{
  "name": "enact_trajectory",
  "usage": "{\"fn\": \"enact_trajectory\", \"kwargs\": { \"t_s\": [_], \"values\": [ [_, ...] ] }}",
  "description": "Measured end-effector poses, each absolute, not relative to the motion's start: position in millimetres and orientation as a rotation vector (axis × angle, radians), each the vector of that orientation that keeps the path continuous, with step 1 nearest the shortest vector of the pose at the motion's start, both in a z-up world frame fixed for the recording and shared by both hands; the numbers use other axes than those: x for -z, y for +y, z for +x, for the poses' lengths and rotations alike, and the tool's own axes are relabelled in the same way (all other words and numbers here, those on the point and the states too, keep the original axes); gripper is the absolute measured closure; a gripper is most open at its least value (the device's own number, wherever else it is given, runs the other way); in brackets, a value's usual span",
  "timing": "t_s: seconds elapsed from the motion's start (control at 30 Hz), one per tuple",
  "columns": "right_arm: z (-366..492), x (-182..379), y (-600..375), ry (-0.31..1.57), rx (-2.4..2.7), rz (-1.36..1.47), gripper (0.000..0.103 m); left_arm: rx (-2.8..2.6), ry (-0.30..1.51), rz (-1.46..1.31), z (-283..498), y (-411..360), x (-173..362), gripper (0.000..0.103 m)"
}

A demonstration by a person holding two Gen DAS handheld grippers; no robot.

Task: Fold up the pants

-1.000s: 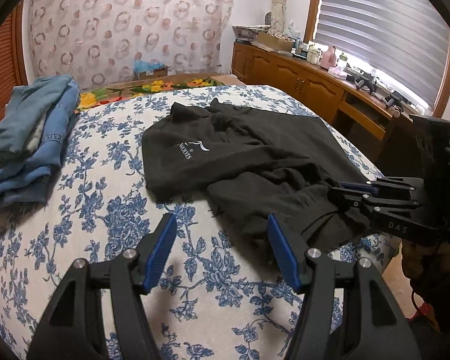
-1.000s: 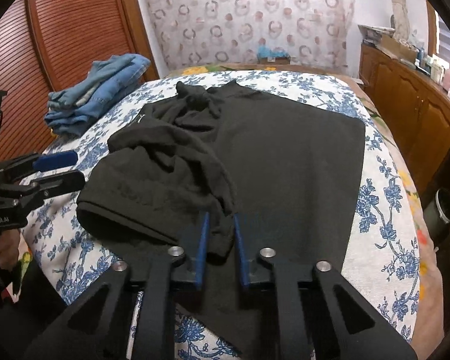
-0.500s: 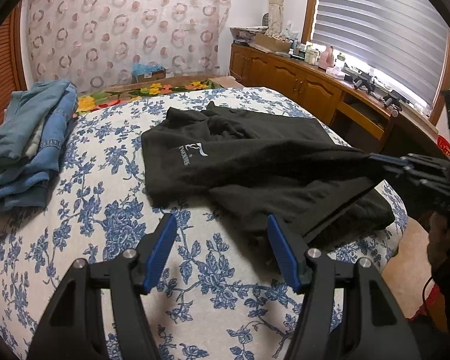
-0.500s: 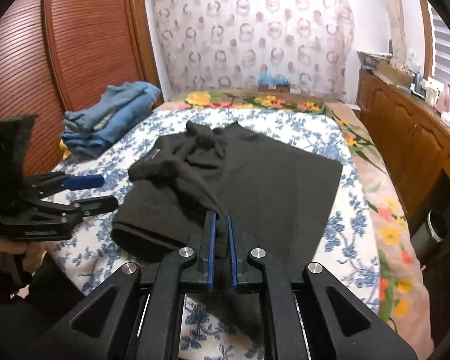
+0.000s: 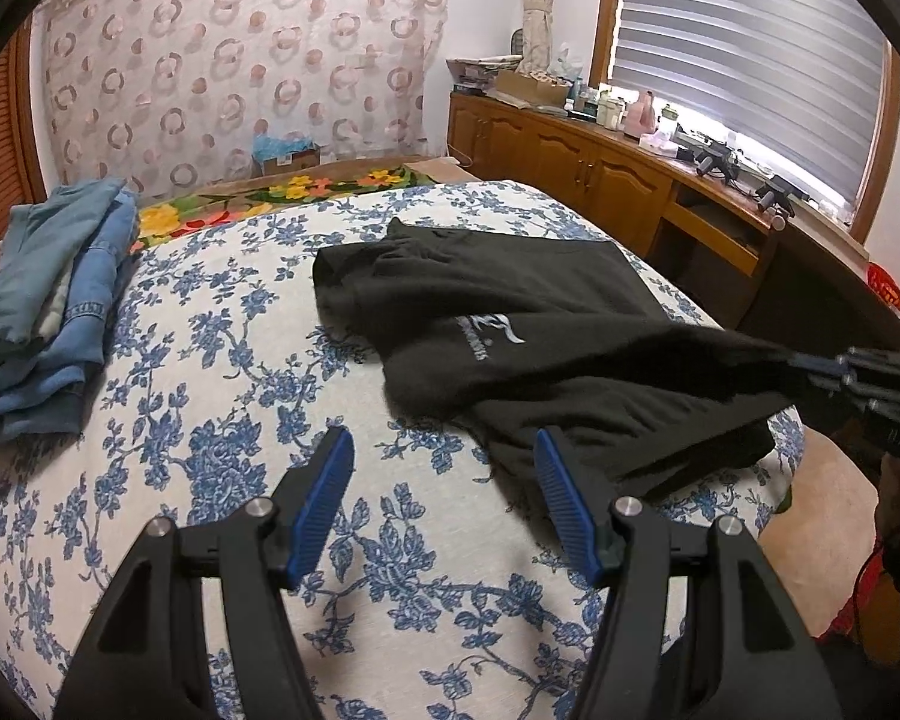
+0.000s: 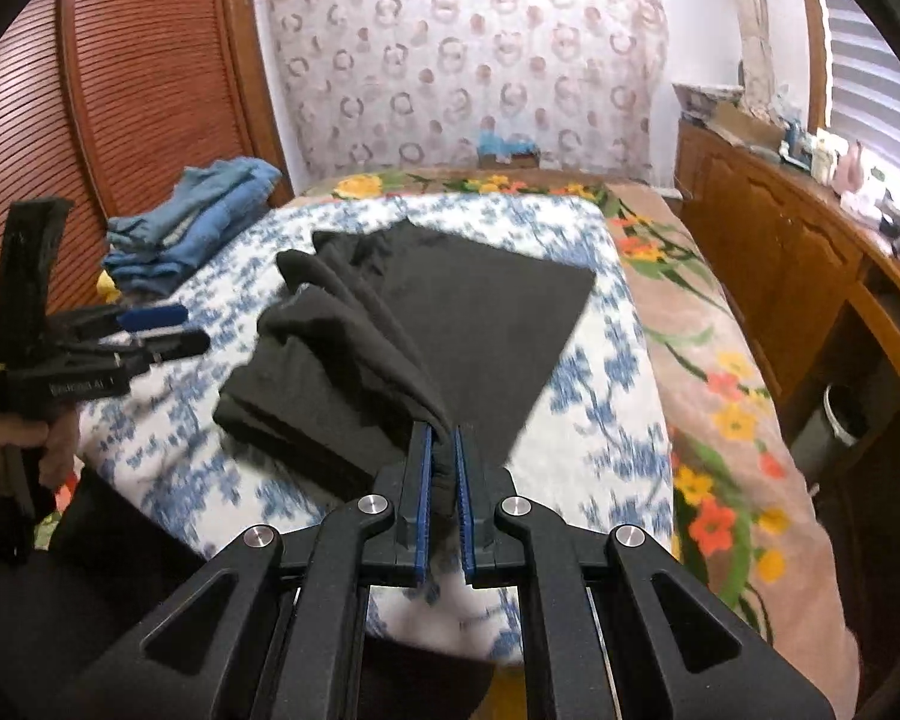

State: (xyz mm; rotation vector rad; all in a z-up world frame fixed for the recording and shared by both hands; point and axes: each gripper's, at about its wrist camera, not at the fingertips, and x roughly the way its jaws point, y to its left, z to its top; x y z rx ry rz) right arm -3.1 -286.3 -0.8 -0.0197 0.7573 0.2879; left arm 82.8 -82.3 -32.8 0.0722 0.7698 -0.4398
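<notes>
- Holding the black pants [image 6: 450,312] by one pinched bunch of fabric, your right gripper [image 6: 441,456] is clenched tight on cloth that stretches up from the bed [image 5: 222,372] into its blue pads [image 6: 423,480]. The rest of the garment lies crumpled on the floral bedspread, one flat panel spread toward the far side.
- Your left gripper [image 5: 444,486] hangs released, its fingers spread over bare bedspread just beside the near edge of the pants, touching nothing.
- Risk: you are lifting from a single point, so the loose leg could twist or drag the flat panel out of shape; a second hold from the left side would likely keep the edge straight.
- Risk: the pinch looks thin, and a quick pull may slip the fabric free and drop the bunch back in a heap.
- Risk: the near edge already hangs close to the mattress corner, so more pull toward you could slide the garment off the bed.
- The folded blue jeans [image 5: 48,306] sit well apart at the left and should not interfere.
- Against a second ago: your right gripper then sat low with its pads only nearly closed around the cloth; it has since risen and drawn back, and the fabric is now taut. The left gripper has barely shifted, and its jaws stand as wide as before.
</notes>
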Motion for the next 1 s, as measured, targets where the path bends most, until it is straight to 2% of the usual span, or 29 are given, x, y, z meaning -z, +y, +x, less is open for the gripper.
{"fn": "enact_trajectory", "kwargs": {
  "t_s": [0.23, 0.3, 0.37, 0.53, 0.77, 1.0],
  "values": [
    [0, 30, -286, 0.837, -0.287, 0.016, 0.098, 0.433, 0.780, 0.072, 84, -82, 37, 0.041],
    [0, 29, -288, 0.827, -0.282, 0.024, 0.093, 0.429, 0.777, 0.070, 84, -80, 37, 0.041],
    [-1, 23, -289, 0.812, -0.273, 0.020, 0.082, 0.423, 0.773, 0.067, 84, -77, 35, 0.041],
    [-1, 2, -289, 0.745, -0.284, 0.007, 0.072, 0.401, 0.755, 0.054, 86, -64, 28, 0.041],
    [27, -20, -253, 0.696, -0.382, -0.044, 0.072, 0.359, 0.729, 0.047, 94, -41, 18, 0.041],
    [73, -6, -190, 0.727, -0.512, -0.079, 0.072, 0.335, 0.725, 0.056, 101, -25, 14, 0.041]
  ]
}}
